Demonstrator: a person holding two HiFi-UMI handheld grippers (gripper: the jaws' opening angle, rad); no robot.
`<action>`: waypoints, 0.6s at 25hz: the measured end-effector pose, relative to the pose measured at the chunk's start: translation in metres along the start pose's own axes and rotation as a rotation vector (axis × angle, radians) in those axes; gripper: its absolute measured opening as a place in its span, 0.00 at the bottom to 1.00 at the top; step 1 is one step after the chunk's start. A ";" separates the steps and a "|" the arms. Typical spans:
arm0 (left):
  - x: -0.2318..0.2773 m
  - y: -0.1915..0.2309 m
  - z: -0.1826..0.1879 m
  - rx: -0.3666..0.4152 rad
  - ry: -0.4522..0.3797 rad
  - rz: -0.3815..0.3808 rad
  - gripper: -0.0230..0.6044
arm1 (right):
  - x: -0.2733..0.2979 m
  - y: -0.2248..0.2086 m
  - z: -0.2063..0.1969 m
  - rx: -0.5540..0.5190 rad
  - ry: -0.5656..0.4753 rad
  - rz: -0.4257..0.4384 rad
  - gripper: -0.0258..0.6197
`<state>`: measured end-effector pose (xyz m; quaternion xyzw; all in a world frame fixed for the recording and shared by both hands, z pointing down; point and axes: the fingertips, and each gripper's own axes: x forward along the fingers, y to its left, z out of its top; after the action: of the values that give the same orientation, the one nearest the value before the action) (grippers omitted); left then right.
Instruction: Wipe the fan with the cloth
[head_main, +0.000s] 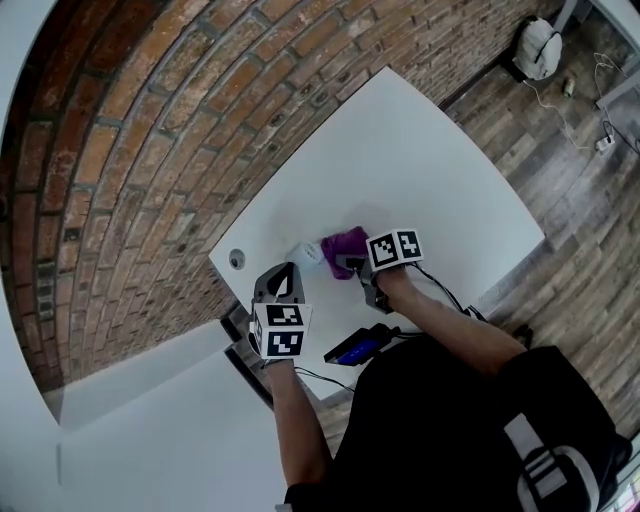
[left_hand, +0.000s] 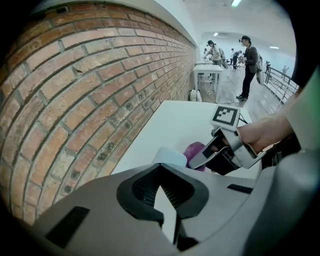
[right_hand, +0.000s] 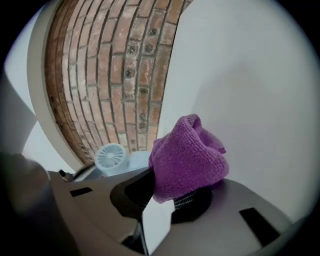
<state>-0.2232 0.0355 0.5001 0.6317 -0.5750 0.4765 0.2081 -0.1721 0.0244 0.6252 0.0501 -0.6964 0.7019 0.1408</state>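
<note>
Brick wall (head_main: 150, 150) runs along the far side of the white desk (head_main: 420, 150); wood floor to the right, w/ a pale backpack (head_main: 540, 48) on it, well apart.

Left gripper (head_main: 283, 275) is angled down over the desk's wall-side edge, jaws together, nothing btwn them. Its tips sit just short of the fan.

Right gripper (head_main: 355, 262) is clamped on the purple cloth (head_main: 343, 245), which is bunched up and bulging out past the jaws.

Fan (head_main: 307, 254) is small, white and round-grilled. It's on the desk btwn the left gripper's tips and the cloth, right next to the cloth; can't tell if they touch.

Dark gadget w/ blue face (head_main: 357, 349) lies at the desk's near edge, cable attached. Round cable hole (head_main: 237, 258) near the desk's corner by the wall.
</note>
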 end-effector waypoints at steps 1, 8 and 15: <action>0.000 0.000 0.001 0.002 -0.006 0.000 0.03 | -0.007 0.018 -0.001 0.028 -0.006 0.065 0.14; 0.000 0.000 0.001 0.005 0.000 0.001 0.03 | -0.002 0.050 -0.015 0.039 0.032 0.172 0.14; -0.001 0.000 0.000 -0.005 -0.004 0.005 0.03 | 0.010 -0.028 -0.007 -0.177 0.120 -0.162 0.14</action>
<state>-0.2230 0.0357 0.4996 0.6304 -0.5783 0.4744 0.2075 -0.1732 0.0323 0.6542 0.0514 -0.7396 0.6259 0.2421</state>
